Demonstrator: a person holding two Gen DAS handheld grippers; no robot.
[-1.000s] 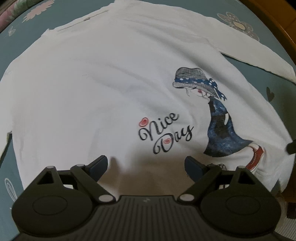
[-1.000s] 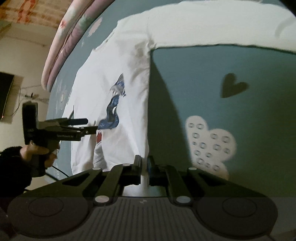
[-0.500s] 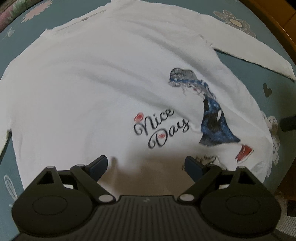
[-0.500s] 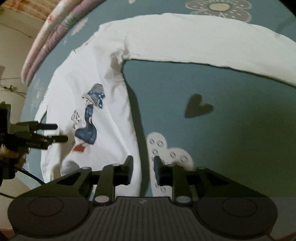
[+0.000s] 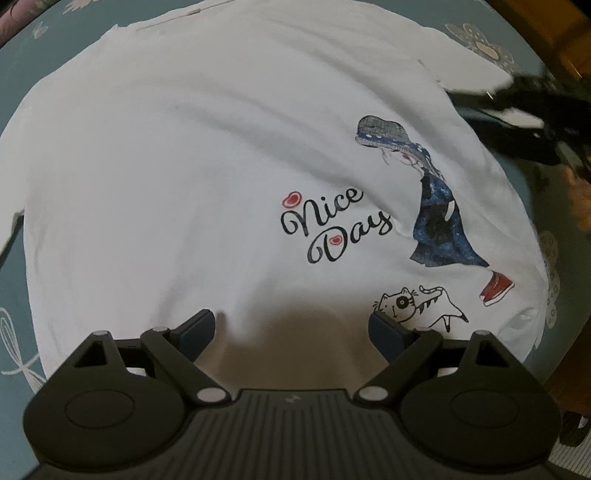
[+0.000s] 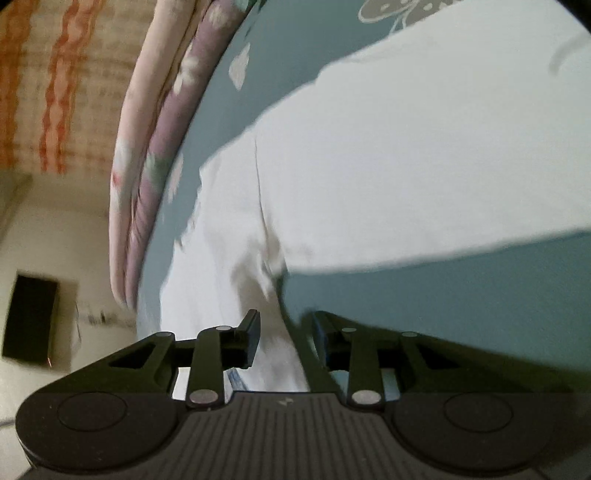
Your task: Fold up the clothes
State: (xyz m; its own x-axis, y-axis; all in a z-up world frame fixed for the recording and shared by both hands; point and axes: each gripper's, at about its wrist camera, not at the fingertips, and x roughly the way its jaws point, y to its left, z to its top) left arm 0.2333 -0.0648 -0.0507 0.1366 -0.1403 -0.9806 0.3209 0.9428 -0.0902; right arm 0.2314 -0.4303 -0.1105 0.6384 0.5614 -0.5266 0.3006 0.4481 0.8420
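A white long-sleeved shirt [image 5: 207,155] with a "Nice Day" print, a girl and a cat lies flat, front up, on the teal bedsheet [image 5: 14,288]. My left gripper [image 5: 291,325] is open and empty above the shirt's lower hem. My right gripper [image 6: 282,332] is open, low over the shirt's side near the armpit, where the sleeve [image 6: 424,166] branches off to the right. The right gripper also shows blurred in the left wrist view [image 5: 532,107], by the sleeve at the shirt's right side.
The teal sheet [image 6: 461,295] has white flower and heart prints. A rolled pink and purple floral quilt [image 6: 155,155] lies along the far edge of the bed. A wooden bed frame [image 5: 546,22] runs along the right.
My right gripper has opened, let go of the shirt's side edge and moved up to the armpit. My left gripper has stayed open and shifted slightly over the hem.
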